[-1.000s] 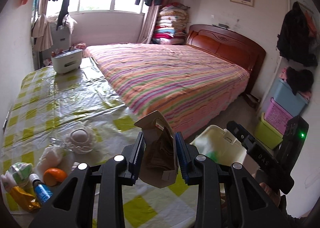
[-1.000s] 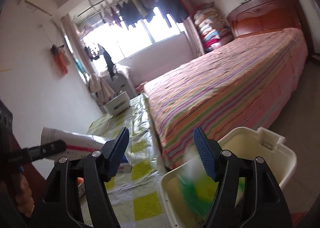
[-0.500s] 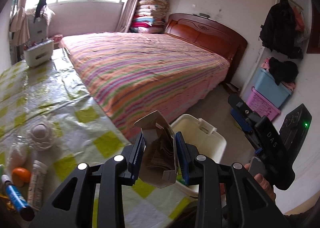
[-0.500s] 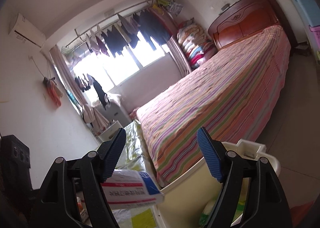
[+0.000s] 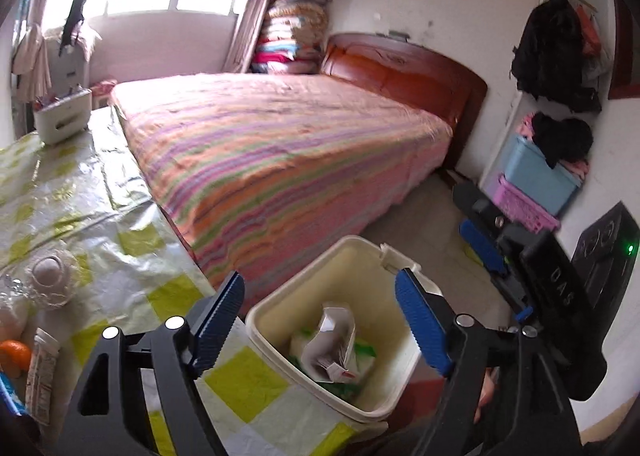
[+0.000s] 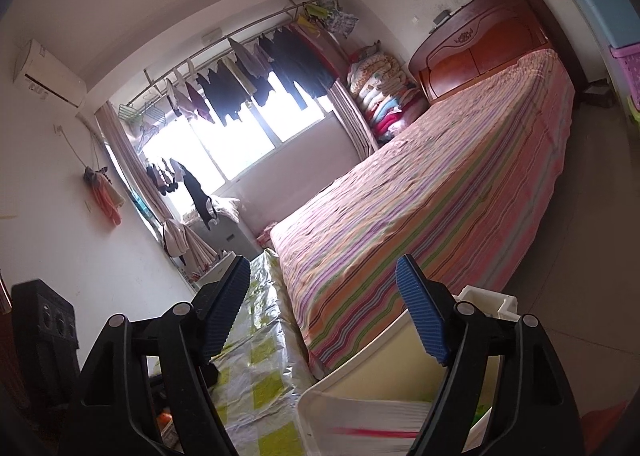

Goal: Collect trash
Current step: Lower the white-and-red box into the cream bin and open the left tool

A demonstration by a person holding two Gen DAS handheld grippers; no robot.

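Over the bin (image 5: pixel 372 256) is where your left gripper (image 5: pixel 320 320) is hanging right now, and its jaws have just been opening wide. Half a second back they were pinching that torn-open cardboard box (image 5: pixel 332 340); now nothing's between them and the box is sitting down inside the cream plastic bin, on top of some green-and-white wrappers, a bit blurry so probably only just landing. So that piece is looking done.

Your right gripper (image 6: pixel 320 308) is gaping too, empty between the pads, pointing across the striped bed (image 6: pixel 440 196) with the bin's rim (image 6: pixel 488 296) under it. That white streaky blur with a red line at the bottom of the right view is probably the same box dropping, but I can't tell for sure.

Job isn't finished though. On the checkered tablecloth (image 5: pixel 80 196) you're still looking at leftovers by the left edge: a tangerine (image 5: pixel 14 354), a small printed box (image 5: pixel 42 368) just beside it, and a clear wrapper holding something round and white (image 5: pixel 50 272). I'd guess the left hand is swinging back there next.
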